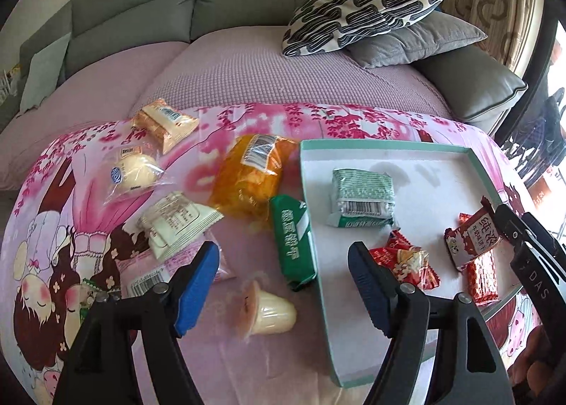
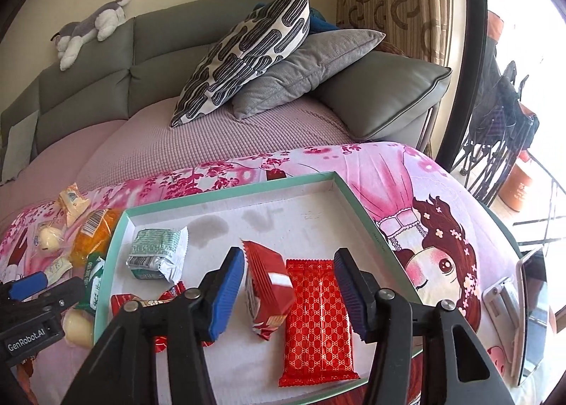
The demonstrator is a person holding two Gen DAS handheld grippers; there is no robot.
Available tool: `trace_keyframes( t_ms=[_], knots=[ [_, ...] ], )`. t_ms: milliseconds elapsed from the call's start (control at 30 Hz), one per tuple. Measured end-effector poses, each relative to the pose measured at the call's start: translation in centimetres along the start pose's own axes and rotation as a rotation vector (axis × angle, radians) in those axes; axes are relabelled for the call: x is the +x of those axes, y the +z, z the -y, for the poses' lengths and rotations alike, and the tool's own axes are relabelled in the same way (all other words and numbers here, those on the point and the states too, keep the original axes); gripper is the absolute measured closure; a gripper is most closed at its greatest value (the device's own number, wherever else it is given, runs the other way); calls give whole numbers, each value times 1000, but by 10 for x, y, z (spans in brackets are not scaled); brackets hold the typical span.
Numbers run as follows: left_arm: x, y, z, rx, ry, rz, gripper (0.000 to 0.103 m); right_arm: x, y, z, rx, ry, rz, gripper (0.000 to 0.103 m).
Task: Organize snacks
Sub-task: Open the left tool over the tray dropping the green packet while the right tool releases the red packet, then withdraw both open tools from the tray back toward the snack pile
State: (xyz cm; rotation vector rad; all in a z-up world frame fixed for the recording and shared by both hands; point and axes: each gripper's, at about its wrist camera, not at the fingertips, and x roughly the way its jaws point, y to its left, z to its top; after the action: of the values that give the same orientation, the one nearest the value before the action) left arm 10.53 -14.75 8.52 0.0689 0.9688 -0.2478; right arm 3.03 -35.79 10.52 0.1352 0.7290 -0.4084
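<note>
Both the left gripper (image 1: 283, 284) and right gripper (image 2: 288, 290) gaped wide, empty. Four wrapped snacks lay inside the shallow mint-rimmed white tray (image 1: 389, 146): three red, one green-white packet (image 1: 362, 198); six others outside its left edge on the pink cloth (image 1: 226, 125).

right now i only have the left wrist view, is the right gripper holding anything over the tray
observer: no, the right gripper has its jaws open and empty, hovering above two red packets in the shallow white tray with the mint-green rim
operator: how do those two lie
observer: the glossy red packet with the white label sits tilted, just left of the flat red foil packet with the gold lattice print
operator: anything past the tray on the right
observer: yes, a dark-screened device in a pale frame sits on the pink cartoon-print cloth, beyond the tray's right rim
</note>
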Motion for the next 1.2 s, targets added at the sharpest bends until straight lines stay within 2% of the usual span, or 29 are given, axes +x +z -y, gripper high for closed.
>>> trace_keyframes(
  t_ms=[100,267,400,500,633,833,900,1200],
  knots=[
    [3,-7,-10,-15,19,-11,27,1,-2,-3,-14,-7,-22,37],
    [3,-14,-24,-32,46,-14,26,3,-6,-12,-26,8,-56,32],
    [-3,-17,-34,-39,63,14,16,0,-8,-23,-52,19,-57,27],
    [-6,-19,-43,-45,86,28,16,0,-9,-30,-59,31,-58,19],
    [-4,-23,-58,-68,125,24,10,-2,-11,-39,-67,42,-62,14],
    [-7,-29,-79,-101,145,27,9,-5,-16,-54,-84,54,-66,8],
    [-10,-30,-85,-113,151,30,8,-6,-17,-59,-88,66,-68,3],
    [-17,-33,-119,-195,174,35,6,-14,-22,-82,-130,101,-61,2]
  ],
)
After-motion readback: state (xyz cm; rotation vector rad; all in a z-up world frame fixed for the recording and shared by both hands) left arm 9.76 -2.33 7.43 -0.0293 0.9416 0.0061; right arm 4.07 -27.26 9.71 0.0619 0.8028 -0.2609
